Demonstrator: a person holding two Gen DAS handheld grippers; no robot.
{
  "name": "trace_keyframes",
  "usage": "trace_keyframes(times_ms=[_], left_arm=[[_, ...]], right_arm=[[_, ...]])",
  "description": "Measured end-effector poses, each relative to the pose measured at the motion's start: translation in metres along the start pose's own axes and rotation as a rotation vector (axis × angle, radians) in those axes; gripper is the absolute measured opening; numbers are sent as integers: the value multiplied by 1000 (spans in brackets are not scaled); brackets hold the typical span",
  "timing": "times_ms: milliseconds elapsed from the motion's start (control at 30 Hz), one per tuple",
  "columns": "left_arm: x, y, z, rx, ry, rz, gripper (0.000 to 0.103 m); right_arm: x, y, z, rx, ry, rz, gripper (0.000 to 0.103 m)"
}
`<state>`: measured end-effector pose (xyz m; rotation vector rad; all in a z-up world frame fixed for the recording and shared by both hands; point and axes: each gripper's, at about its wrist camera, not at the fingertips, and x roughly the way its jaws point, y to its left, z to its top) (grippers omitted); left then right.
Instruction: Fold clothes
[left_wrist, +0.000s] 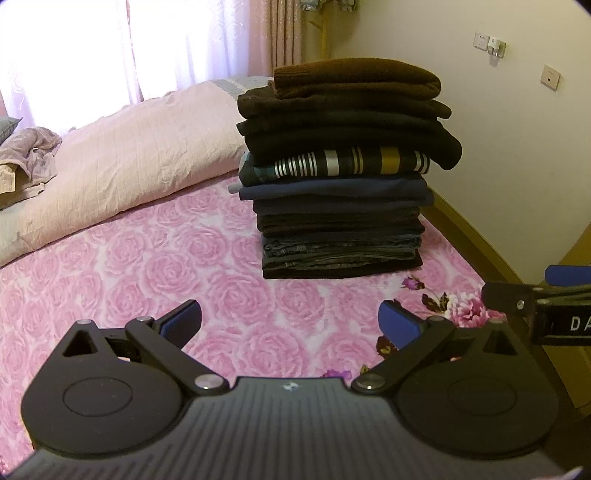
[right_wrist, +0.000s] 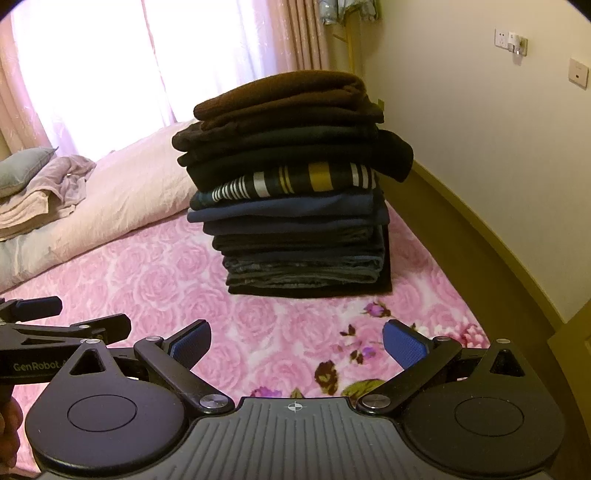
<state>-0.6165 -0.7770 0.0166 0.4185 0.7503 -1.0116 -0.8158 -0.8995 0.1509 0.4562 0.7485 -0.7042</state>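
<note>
A tall stack of folded clothes (left_wrist: 343, 177) (right_wrist: 295, 199) stands on the pink rose bedspread (left_wrist: 147, 273) (right_wrist: 166, 280), with a brown knit on top, a striped garment in the middle and jeans near the bottom. My left gripper (left_wrist: 290, 323) hovers open over the bedspread in front of the stack, holding nothing. My right gripper (right_wrist: 297, 343) is likewise open and empty, a short way before the stack. In the left wrist view the right gripper (left_wrist: 546, 299) shows at the right edge. The left gripper (right_wrist: 55, 321) shows at the left edge of the right wrist view.
A pale pink duvet (left_wrist: 122, 173) (right_wrist: 122, 206) lies rolled across the bed behind the stack, with crumpled lilac cloth (left_wrist: 33, 158) (right_wrist: 59, 184) and a grey pillow (right_wrist: 22, 170) at the left. A cream wall (left_wrist: 498, 147) and the bed's wooden edge (right_wrist: 480, 236) run along the right.
</note>
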Motion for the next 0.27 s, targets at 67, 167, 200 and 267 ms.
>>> trace_keyframes(times_ms=[67, 167, 200, 267], left_arm=[[1, 0, 1, 0, 0, 1, 101], [2, 1, 0, 1, 3, -2, 101], [2, 2, 0, 1, 3, -4, 101], [2, 2, 0, -1, 2, -8, 101]], right_arm=[[0, 0, 0, 0, -1, -2, 102], [1, 1, 1, 0, -2, -2, 102], [1, 1, 1, 0, -1, -2, 102], [2, 2, 1, 0, 0, -3, 102]])
